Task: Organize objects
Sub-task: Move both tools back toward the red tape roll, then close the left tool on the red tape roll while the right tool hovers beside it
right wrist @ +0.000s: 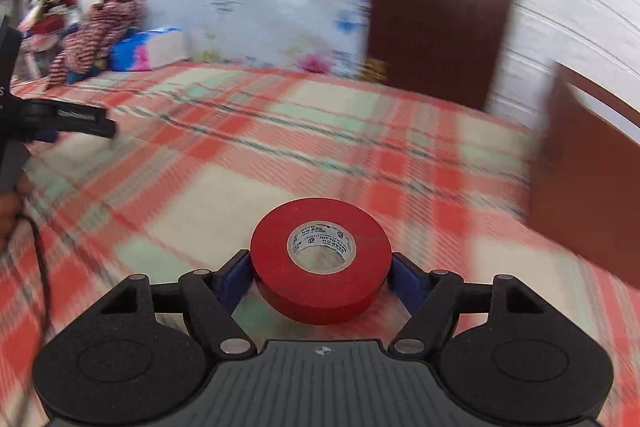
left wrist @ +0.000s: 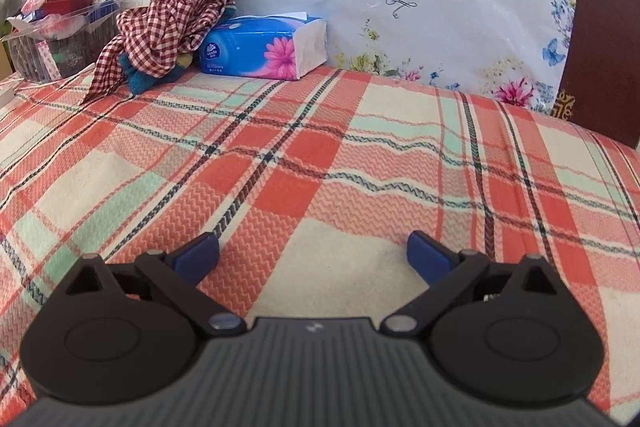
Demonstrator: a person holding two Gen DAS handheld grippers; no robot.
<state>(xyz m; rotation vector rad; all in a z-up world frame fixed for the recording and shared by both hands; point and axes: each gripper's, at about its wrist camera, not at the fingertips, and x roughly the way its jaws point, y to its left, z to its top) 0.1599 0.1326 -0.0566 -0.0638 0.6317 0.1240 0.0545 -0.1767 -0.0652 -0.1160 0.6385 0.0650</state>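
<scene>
My right gripper (right wrist: 320, 273) pinches the red tape roll (right wrist: 321, 259) above the bed (right wrist: 400, 147); left gripper (left wrist: 314, 255) fingers spread, empty; placement remains.

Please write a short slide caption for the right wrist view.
Right gripper holds a red tape roll above a plaid bedspread.

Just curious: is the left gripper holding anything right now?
No, the left gripper stands open over the plaid blanket with nothing between its blue pads.
</scene>
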